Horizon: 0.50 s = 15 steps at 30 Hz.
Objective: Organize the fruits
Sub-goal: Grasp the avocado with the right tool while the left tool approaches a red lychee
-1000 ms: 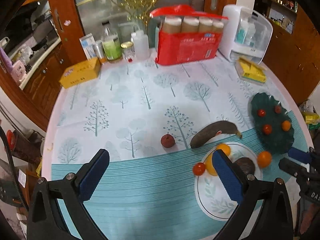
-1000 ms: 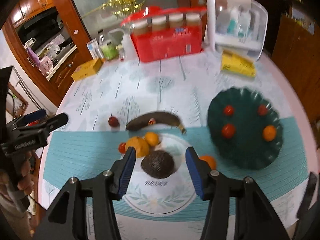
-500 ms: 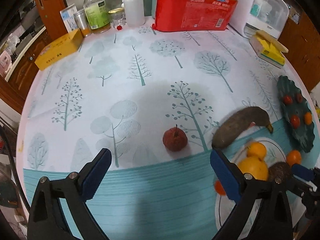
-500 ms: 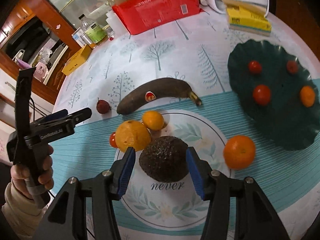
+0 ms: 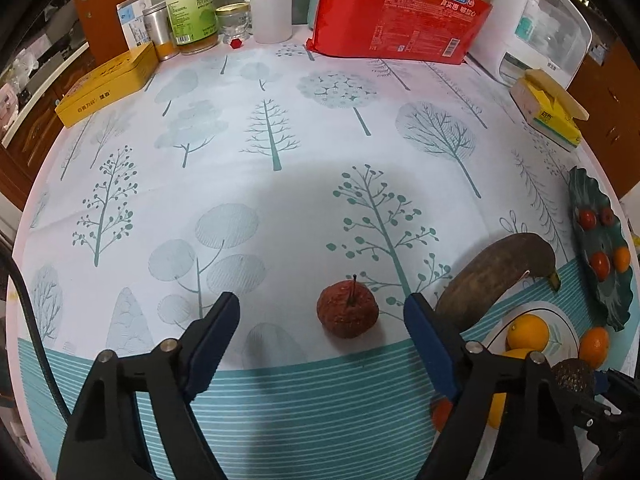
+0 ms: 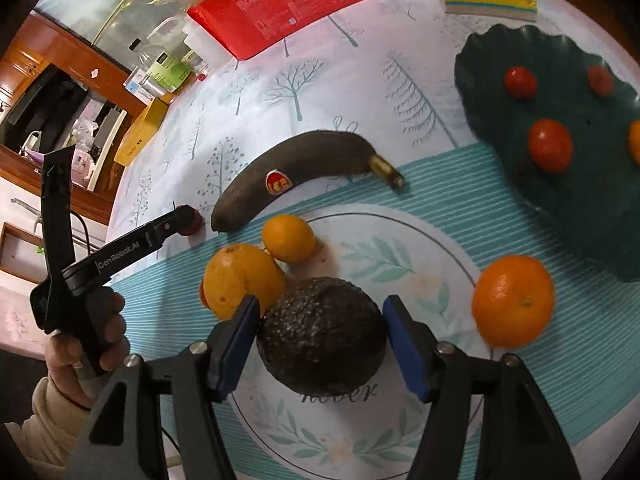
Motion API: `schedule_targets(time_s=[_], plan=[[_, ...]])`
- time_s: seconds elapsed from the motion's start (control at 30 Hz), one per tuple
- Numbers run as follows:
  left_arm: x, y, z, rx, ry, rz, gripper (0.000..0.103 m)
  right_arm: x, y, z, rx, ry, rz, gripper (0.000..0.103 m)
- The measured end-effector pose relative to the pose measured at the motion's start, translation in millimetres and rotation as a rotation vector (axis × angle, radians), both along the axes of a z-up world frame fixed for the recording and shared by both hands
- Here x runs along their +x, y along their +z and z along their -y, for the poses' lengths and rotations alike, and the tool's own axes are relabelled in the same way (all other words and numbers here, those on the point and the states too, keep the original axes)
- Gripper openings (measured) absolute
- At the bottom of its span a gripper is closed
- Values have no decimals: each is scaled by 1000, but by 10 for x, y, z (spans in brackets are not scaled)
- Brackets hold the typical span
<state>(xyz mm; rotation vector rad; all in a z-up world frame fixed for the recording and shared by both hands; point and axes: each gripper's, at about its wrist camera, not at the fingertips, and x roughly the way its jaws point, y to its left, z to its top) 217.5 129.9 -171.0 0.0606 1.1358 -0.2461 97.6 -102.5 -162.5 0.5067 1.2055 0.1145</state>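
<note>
My left gripper (image 5: 322, 316) is open, its jaws on either side of a small wrinkled red fruit (image 5: 347, 314) on the tablecloth, not touching it. My right gripper (image 6: 320, 332) is open around a dark avocado (image 6: 322, 336) on the white plate (image 6: 400, 264); the pads stand just off its sides. The plate also holds a large orange (image 6: 242, 280) and a small orange (image 6: 288, 238). A dark banana (image 6: 296, 172) lies behind the plate. A loose orange (image 6: 512, 300) sits by the plate's right rim. A dark green dish (image 6: 600, 208) holds small red fruits and an orange.
At the table's back stand a red paper-cup pack (image 5: 396, 16), bottles and jars (image 5: 192, 12), a yellow box (image 5: 106, 84), a white appliance (image 5: 540, 32) and a yellow tissue pack (image 5: 548, 112). A small red fruit (image 5: 442, 414) lies by the plate's left rim.
Both grippers have moved forward and down. The left one now brackets the small red fruit. The right one has come closer around the avocado.
</note>
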Motion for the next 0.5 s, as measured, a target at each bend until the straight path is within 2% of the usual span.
schedule_targets(time_s=[0.07,0.3,0.37,0.5], plan=[[4,-18,1,-5,-2,-7,72,-1,-17,-5,12,6,-5,64],[-2,-72,45,5,-18,-16,63,-28,-37,5,36,16,-2,65],[-3,-84,74,7,-29,-20,55,-32,-55,7,49,19,-6,65],[-10,-98,129,20,-40,-16,50,-38,-108,-33,69,40,-19,65]])
